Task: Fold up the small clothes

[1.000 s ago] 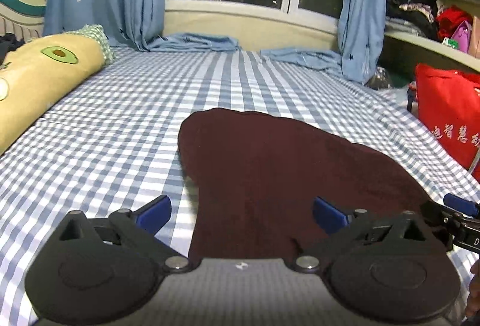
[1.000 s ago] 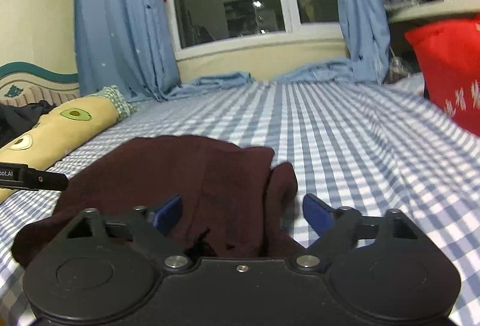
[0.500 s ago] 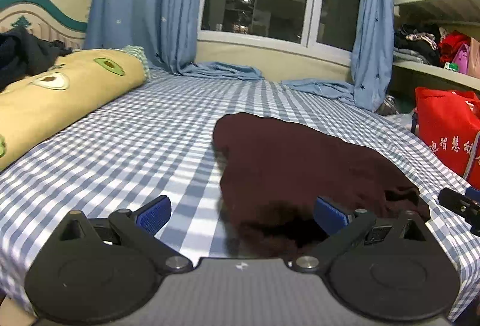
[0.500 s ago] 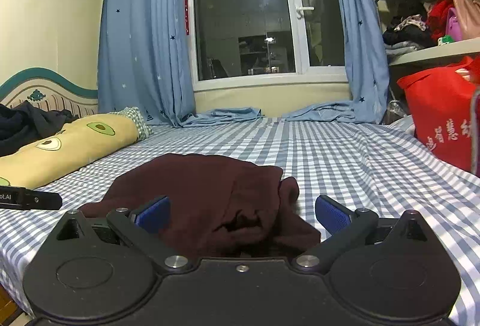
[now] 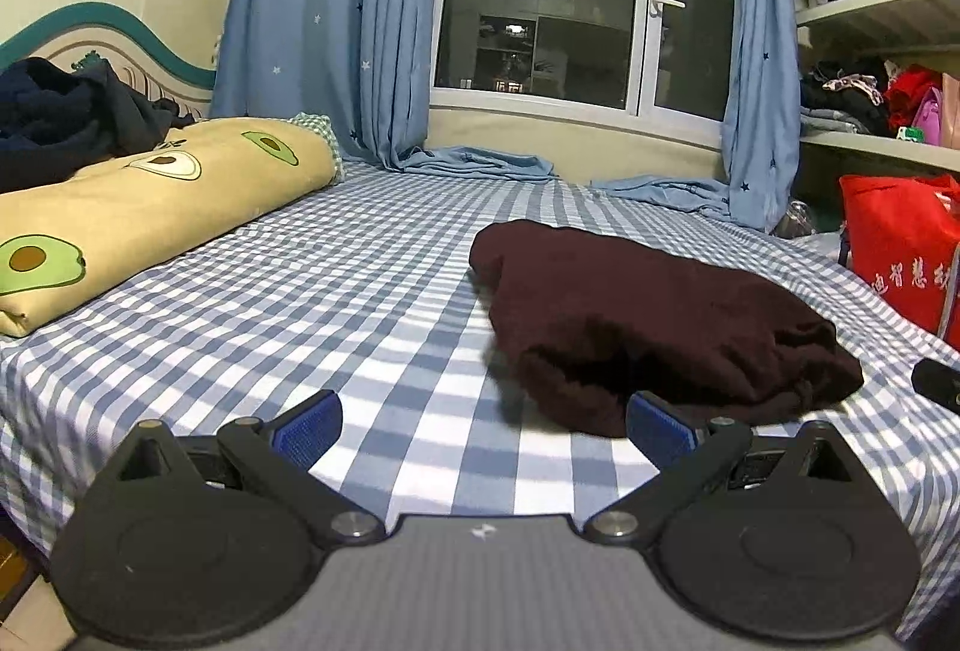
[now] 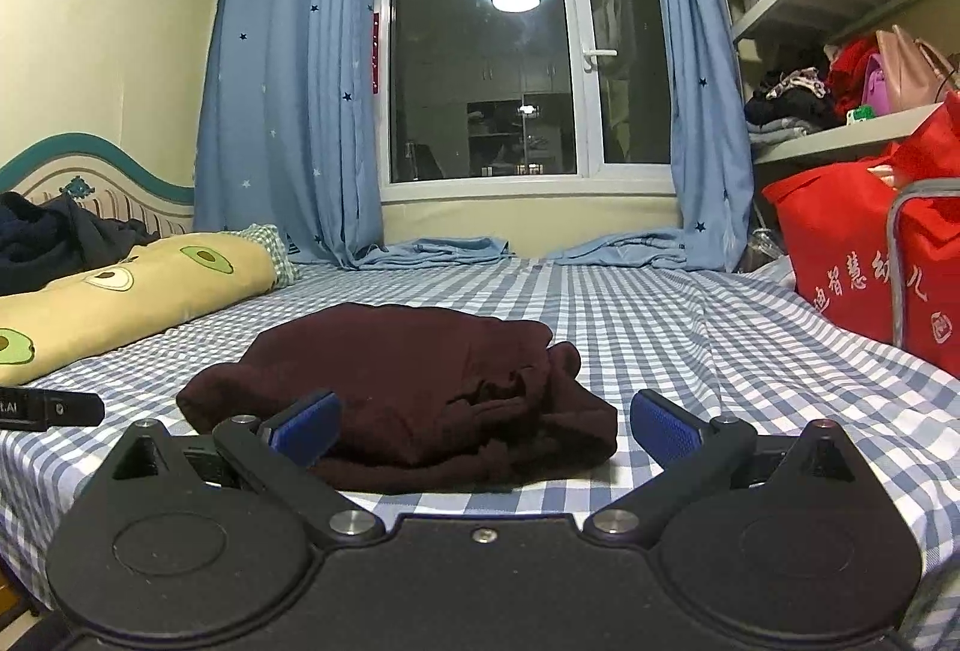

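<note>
The dark maroon garment lay bunched in a loose heap on the blue-checked bed, near the front edge, not yet folded flat. Both tools hung just short of it, and neither held any cloth.

The left gripper was released, its blue pads spread wide. The garment lay ahead and to its right — only the right pad sat just beside the near hem, while the left pad stood over bare sheet. The right gripper was likewise released, and the garment lay almost squarely ahead of it, between the lines of its two pads, with the rumpled near edge close to the fingertips.

Judged from both views, the garment's long axis ran from the near right toward the far left, away from the operator. The right gripper appeared the better aligned of the two — the left would need to shift rightward before it could pinch an edge.

A yellow avocado-print pillow lay well apart on the left; a red bag stood at the right of the bed.
</note>
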`<state>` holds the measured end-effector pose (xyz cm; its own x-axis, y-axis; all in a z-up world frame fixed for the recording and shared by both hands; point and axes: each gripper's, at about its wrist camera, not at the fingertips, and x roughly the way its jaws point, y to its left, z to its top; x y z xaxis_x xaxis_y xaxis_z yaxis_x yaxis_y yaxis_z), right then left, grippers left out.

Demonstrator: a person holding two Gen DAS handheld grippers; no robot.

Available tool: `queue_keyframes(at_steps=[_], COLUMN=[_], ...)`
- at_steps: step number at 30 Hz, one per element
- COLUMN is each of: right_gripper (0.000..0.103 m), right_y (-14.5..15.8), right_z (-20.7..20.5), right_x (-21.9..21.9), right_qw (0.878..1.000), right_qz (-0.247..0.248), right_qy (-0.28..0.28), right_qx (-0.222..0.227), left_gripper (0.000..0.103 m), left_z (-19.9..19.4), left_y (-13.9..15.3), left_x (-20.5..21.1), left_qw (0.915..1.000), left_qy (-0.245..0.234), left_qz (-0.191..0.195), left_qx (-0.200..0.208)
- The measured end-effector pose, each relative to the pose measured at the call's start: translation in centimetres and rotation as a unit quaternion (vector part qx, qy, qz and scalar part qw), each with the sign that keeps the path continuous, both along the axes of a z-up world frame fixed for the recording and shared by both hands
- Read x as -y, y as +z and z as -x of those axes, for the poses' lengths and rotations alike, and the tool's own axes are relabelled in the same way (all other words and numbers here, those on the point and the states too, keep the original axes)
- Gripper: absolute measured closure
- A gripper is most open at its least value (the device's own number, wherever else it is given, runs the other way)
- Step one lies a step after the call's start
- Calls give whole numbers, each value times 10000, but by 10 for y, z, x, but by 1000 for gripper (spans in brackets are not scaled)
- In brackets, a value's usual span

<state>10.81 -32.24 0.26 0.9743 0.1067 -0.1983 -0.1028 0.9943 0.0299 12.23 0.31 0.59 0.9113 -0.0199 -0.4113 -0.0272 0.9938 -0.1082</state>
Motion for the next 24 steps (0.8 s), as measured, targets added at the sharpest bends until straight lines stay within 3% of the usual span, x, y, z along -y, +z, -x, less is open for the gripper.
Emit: queue_keyframes(at_steps=[24], right_gripper=[0], right_y=[-9], right_z=[2], right_x=[-8], right_qw=[9999], right_qz=[77], right_qy=[59], right_qx=[-103], left_gripper=[1], left_z=[10], left_y=[-18], left_x=[-9], left_qw=[9999], left_qy=[112], left_qz=[-2], left_qx=[-132])
